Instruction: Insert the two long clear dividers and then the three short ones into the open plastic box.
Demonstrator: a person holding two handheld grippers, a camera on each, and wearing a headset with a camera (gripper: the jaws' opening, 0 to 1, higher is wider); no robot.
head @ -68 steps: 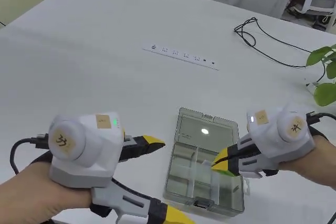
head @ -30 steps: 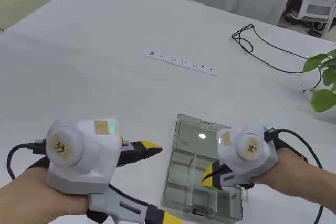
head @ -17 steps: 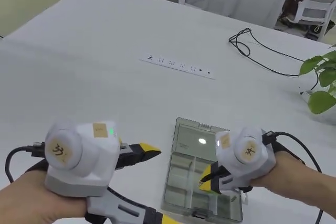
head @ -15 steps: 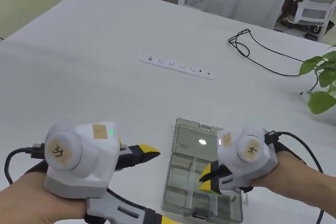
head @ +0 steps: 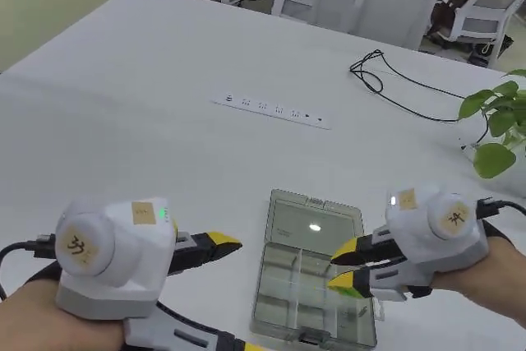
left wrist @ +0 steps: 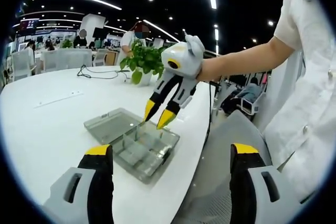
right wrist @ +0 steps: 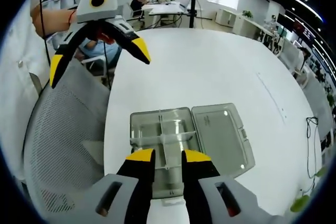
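The clear plastic box (head: pixel 271 297) lies open on the white table, its lid (head: pixel 316 221) flat behind it. Clear dividers (right wrist: pixel 164 139) stand crossed inside the tray and split it into compartments. My right gripper (head: pixel 343 266) hovers over the tray's right side, jaws slightly apart and nothing between them. The right gripper view looks down past its own tips (right wrist: pixel 169 156) onto the box (right wrist: pixel 144 124). My left gripper (head: pixel 230 295) sits to the left of the box, wide open and empty. From the left gripper view (left wrist: pixel 170 150), the right gripper (left wrist: pixel 157 115) hangs just above the box (left wrist: pixel 107 125).
A white power strip (head: pixel 271 110) lies mid-table, with a black cable (head: pixel 386 80) coiled farther back and a leafy plant (head: pixel 493 133) at the right. The table's near edge runs just below the box. A grey mesh chair (right wrist: pixel 63 124) stands beside the table.
My right gripper has drawn back to the right from over the box's middle, and its jaws stand wider apart. The left gripper has held its place. The head camera has tilted.
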